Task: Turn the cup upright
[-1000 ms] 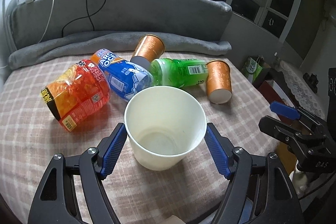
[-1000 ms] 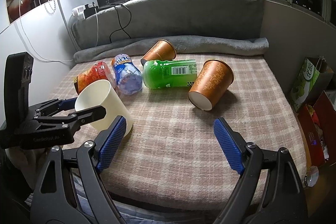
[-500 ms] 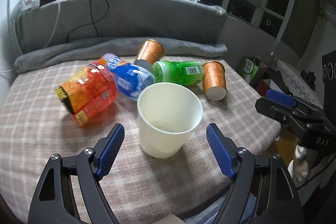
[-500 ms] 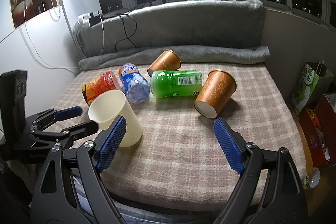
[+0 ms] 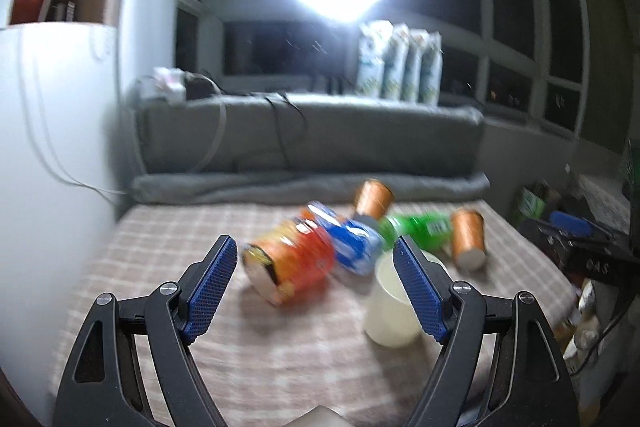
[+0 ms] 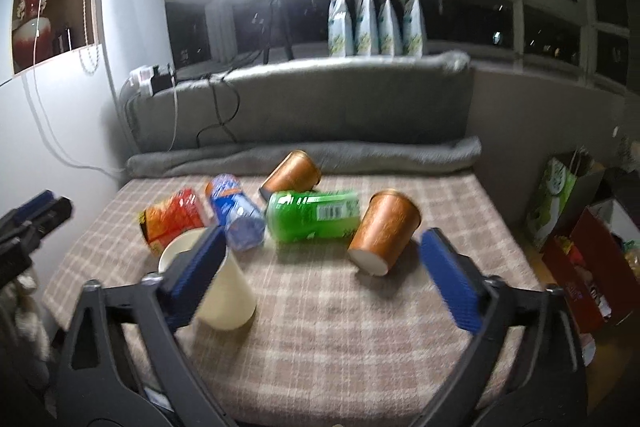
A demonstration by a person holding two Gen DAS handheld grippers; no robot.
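A cream paper cup (image 5: 390, 311) stands upright on the plaid table, mouth up; it also shows in the right wrist view (image 6: 226, 297), partly behind my right gripper's left finger. My left gripper (image 5: 314, 285) is open and empty, pulled back and left of the cup. My right gripper (image 6: 326, 273) is open and empty, above the table's front. Two orange-brown cups lie on their sides: one at the right (image 6: 384, 231) and one at the back (image 6: 294, 173).
A red-orange snack tub (image 5: 292, 261), a blue bottle (image 5: 354, 241) and a green bottle (image 6: 312, 215) lie on their sides mid-table. A grey cushion (image 6: 300, 107) runs along the back. A white wall stands left. Bags and boxes (image 6: 560, 199) sit on the floor at the right.
My left gripper has let go of the cream cup, drawn back and tilted up and left. The cup stays upright. My right gripper has also lifted back.
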